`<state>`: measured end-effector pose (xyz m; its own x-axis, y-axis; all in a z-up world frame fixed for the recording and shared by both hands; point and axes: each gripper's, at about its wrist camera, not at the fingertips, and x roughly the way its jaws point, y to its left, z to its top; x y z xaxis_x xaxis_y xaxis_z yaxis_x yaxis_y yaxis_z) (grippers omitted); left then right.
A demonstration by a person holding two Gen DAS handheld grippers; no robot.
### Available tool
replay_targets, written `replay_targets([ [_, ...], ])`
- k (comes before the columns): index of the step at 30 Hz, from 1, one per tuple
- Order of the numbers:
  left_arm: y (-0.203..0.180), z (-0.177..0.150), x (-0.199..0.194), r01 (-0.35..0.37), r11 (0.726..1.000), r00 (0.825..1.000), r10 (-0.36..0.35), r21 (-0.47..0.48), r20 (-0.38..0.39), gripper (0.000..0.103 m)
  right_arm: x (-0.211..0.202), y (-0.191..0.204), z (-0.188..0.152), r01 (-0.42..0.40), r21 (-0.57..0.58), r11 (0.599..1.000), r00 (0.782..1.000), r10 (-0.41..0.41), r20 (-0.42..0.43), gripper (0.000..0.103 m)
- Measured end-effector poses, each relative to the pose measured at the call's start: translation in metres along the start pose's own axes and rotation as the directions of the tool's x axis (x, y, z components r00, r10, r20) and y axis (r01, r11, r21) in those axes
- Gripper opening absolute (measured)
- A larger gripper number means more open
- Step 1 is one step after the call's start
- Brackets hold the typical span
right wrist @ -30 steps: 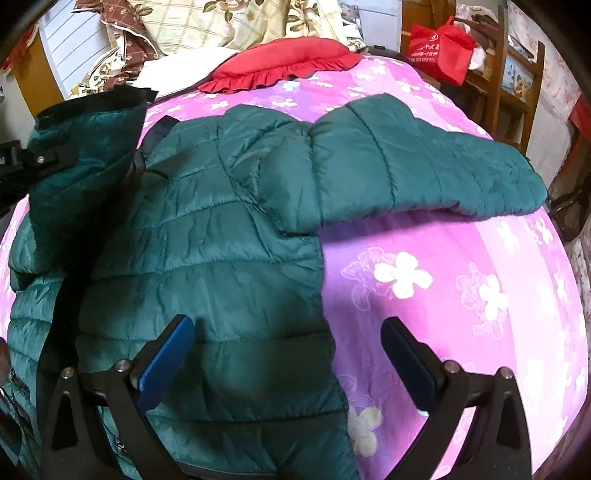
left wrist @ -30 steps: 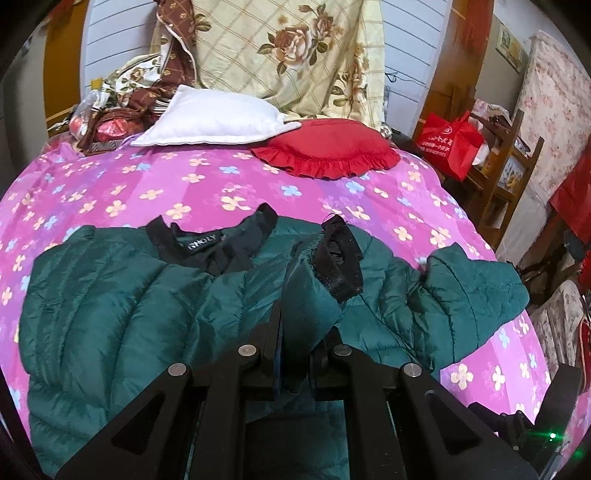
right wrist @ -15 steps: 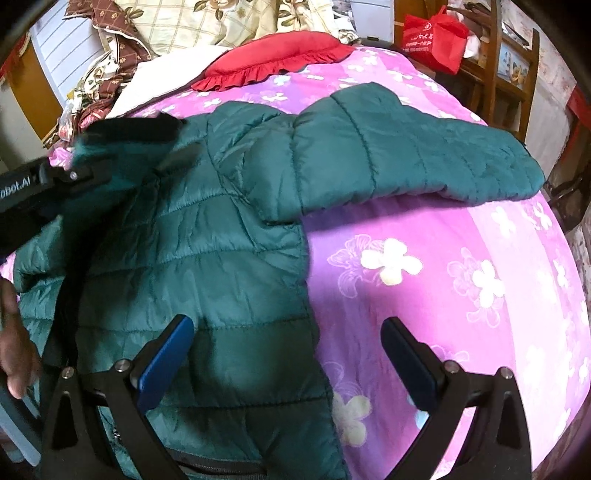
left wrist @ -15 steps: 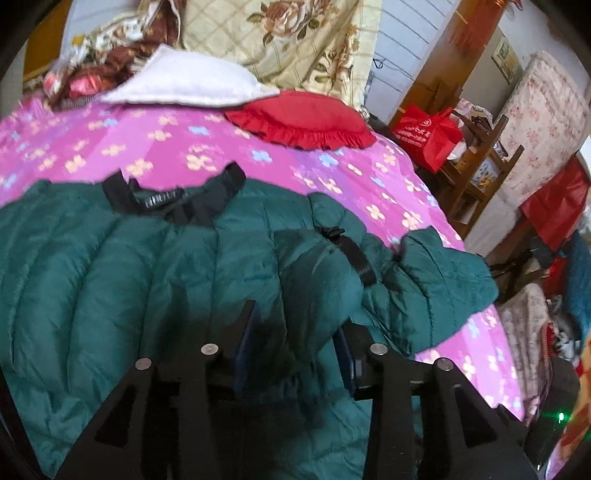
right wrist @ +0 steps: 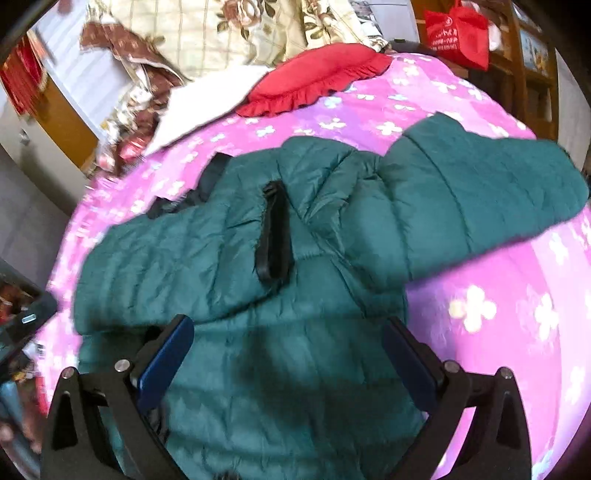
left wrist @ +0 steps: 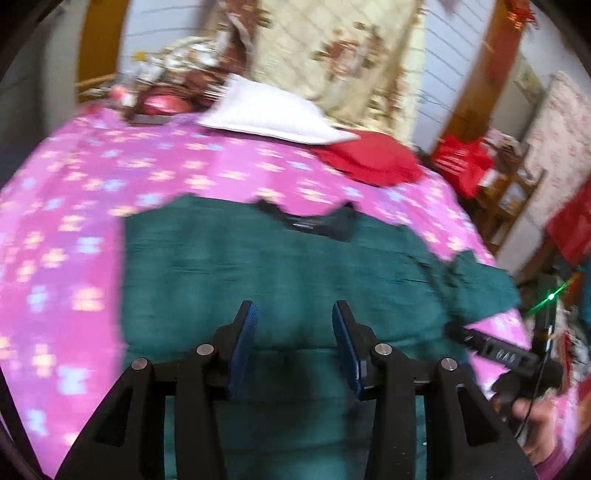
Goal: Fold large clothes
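A dark green puffer jacket [right wrist: 295, 369] lies on a pink flowered bedspread [right wrist: 498, 332]. Its left sleeve [right wrist: 177, 258] is folded across the chest, with the black cuff [right wrist: 275, 236] near the middle. The right sleeve [right wrist: 480, 199] sticks out to the right. My right gripper [right wrist: 291, 354] is open and empty above the jacket's lower body. In the blurred left wrist view the jacket [left wrist: 288, 273] lies below my left gripper [left wrist: 293, 321], which is open and empty. The black collar [left wrist: 317, 221] lies at the far edge.
A red ruffled cushion [right wrist: 317, 77] and a white pillow [left wrist: 273, 114] lie at the head of the bed, with a floral quilt [right wrist: 236, 33] behind. A red bag [right wrist: 458, 33] and wooden chairs stand to the right. The right gripper's body [left wrist: 498, 354] shows at the left view's right edge.
My left gripper has let go of the left sleeve, opened and pulled back to the left. The sleeve now lies folded across the jacket's chest. My right gripper stays open.
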<state>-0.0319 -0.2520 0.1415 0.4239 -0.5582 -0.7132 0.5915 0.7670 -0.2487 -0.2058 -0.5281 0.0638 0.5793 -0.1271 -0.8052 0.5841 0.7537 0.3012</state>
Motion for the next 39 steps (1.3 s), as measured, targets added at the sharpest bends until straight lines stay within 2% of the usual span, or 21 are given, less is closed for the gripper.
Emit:
replay_targets([
  [2,0.022,0.002,-0.006,-0.074,0.997,0.997,0.074,-0.013,0.019,0.024,0.016,0.014,0.008,0.013,-0.039,0.999,1.0,-0.013,-0.008,0.098],
  [4,0.045,0.002,-0.009,-0.131,0.99,0.991,0.132,-0.048,0.022,0.024,0.03,0.023,0.017,0.038,-0.071,0.997,0.999,-0.039,-0.008,0.084],
  [8,0.082,0.005,-0.008,-0.186,0.974,0.982,0.19,-0.129,0.019,0.024,0.054,0.033,0.026,-0.001,-0.09,0.996,0.999,-0.003,-0.045,0.034],
  [9,0.087,0.005,-0.008,-0.196,0.971,0.979,0.201,-0.138,0.02,0.024,0.054,0.033,0.027,-0.01,-0.088,0.996,0.999,0.006,-0.042,0.029],
  [11,0.096,0.006,-0.002,-0.215,0.964,0.975,0.22,-0.159,0.016,0.024,0.045,0.037,0.031,-0.007,-0.114,0.993,1.0,0.008,0.004,0.025],
  [13,0.099,0.007,0.007,-0.22,0.959,0.975,0.224,-0.177,0.006,0.024,0.03,0.04,0.035,0.034,-0.151,0.988,0.997,-0.024,0.068,0.024],
  [17,0.099,0.001,0.026,-0.223,0.957,0.975,0.223,-0.184,-0.022,0.024,0.017,0.033,0.046,0.12,-0.156,0.98,0.985,-0.098,0.141,0.022],
  [21,0.088,-0.002,0.04,-0.223,0.959,0.975,0.218,-0.174,-0.047,0.024,0.031,0.019,0.05,0.171,-0.136,0.976,0.98,-0.154,0.123,0.02],
  [24,0.079,-0.002,0.042,-0.245,0.958,0.97,0.242,-0.152,-0.038,0.024,0.052,0.013,0.048,0.207,-0.145,0.968,0.976,-0.194,0.095,0.02],
  [26,0.073,0.001,0.042,-0.247,0.959,0.969,0.245,-0.141,-0.027,0.024,0.055,0.012,0.043,0.203,-0.151,0.967,0.978,-0.193,0.08,0.021],
  [28,0.067,0.006,0.041,-0.25,0.959,0.968,0.251,-0.13,-0.011,0.024,0.047,0.011,0.042,0.192,-0.138,0.972,0.98,-0.183,0.076,0.031],
  [30,0.063,0.011,0.044,-0.26,0.958,0.965,0.262,-0.118,0.001,0.024,0.033,0.014,0.042,0.207,-0.127,0.97,0.977,-0.198,0.082,0.05],
  [34,0.056,0.019,0.057,-0.276,0.955,0.96,0.278,-0.106,0.01,0.024,0.006,0.041,0.038,0.197,-0.201,0.959,0.972,-0.165,0.167,0.061],
  [35,0.055,0.021,0.062,-0.278,0.955,0.96,0.28,-0.108,0.006,0.024,0.002,0.053,0.037,0.177,-0.235,0.956,0.974,-0.136,0.181,0.065],
  [39,0.057,0.02,0.082,-0.287,0.951,0.958,0.286,-0.119,-0.027,0.024,0.018,0.088,0.039,0.068,-0.328,0.942,0.992,-0.029,0.123,0.067],
])
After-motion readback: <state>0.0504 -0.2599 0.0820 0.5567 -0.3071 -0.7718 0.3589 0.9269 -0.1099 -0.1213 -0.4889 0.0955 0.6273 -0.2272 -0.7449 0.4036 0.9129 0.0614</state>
